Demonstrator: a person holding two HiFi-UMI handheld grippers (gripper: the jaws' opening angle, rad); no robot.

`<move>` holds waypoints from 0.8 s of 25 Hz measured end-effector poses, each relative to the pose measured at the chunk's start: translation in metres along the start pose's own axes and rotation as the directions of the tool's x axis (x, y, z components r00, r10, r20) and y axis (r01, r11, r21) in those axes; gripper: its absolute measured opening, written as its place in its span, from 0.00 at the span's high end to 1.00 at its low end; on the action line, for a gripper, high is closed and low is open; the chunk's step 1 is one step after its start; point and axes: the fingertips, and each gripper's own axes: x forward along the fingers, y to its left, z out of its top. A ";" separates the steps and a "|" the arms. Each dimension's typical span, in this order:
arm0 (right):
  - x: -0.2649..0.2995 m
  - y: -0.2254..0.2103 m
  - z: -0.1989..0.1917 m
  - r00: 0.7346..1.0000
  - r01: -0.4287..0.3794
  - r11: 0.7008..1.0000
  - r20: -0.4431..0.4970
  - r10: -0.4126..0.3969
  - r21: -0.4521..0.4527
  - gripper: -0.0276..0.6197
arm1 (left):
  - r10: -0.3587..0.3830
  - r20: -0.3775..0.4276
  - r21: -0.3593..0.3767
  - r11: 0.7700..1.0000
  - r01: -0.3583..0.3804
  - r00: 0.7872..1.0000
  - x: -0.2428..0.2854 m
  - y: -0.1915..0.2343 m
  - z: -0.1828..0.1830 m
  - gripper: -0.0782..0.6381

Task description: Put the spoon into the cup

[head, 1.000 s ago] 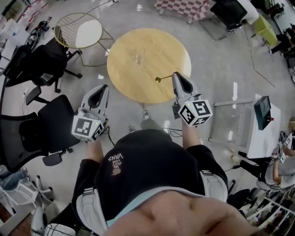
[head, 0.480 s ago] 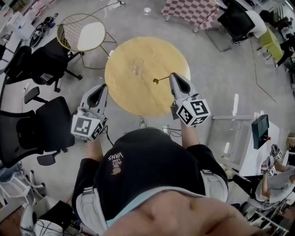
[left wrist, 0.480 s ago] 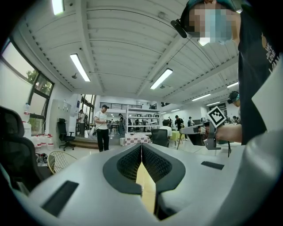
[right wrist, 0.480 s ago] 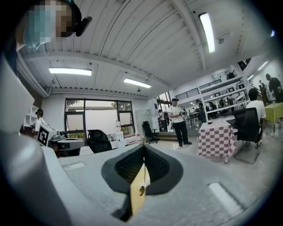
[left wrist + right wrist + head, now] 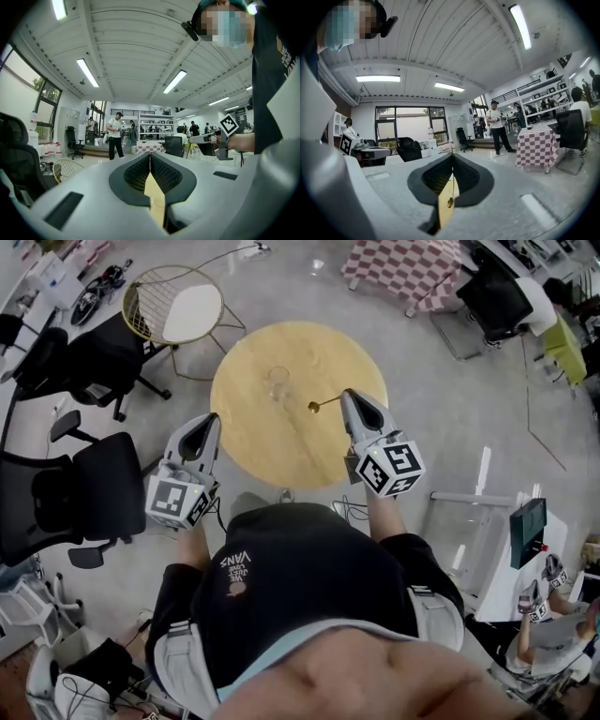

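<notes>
A clear glass cup [image 5: 278, 382] stands on the round wooden table [image 5: 281, 446], left of its middle. A thin gold spoon [image 5: 323, 404] sticks out leftward from my right gripper [image 5: 348, 399], which is shut on its handle; the bowl hangs over the table a little right of the cup and nearer me. In the right gripper view the spoon [image 5: 450, 199] shows as a thin line between the closed jaws of the right gripper [image 5: 452, 157]. My left gripper [image 5: 209, 422] is shut with nothing in it, just off the table's left edge. Its jaws meet in the left gripper view, at the left gripper [image 5: 150, 154].
Black office chairs [image 5: 89, 484] stand on the left, with a round wire-frame chair [image 5: 173, 306] beyond the table. A checkered table [image 5: 403, 268] is at the far right, and a white desk [image 5: 511, 549] sits to the right. Several people stand far off.
The table has drawn closer in the head view. My right gripper with the spoon has shifted slightly left toward the cup. The left gripper has barely moved.
</notes>
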 end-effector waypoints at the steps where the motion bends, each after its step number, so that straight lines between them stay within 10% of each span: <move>1: 0.001 -0.001 0.000 1.000 -0.003 1.000 0.000 0.003 0.001 0.96 | 0.002 -0.003 -0.001 1.000 -0.002 1.000 0.001 0.000 0.000 0.89; 20: 0.042 0.004 0.004 0.993 0.112 0.993 0.031 -0.113 0.018 0.96 | -0.123 -0.006 0.002 0.992 0.123 0.992 0.028 0.054 0.001 0.89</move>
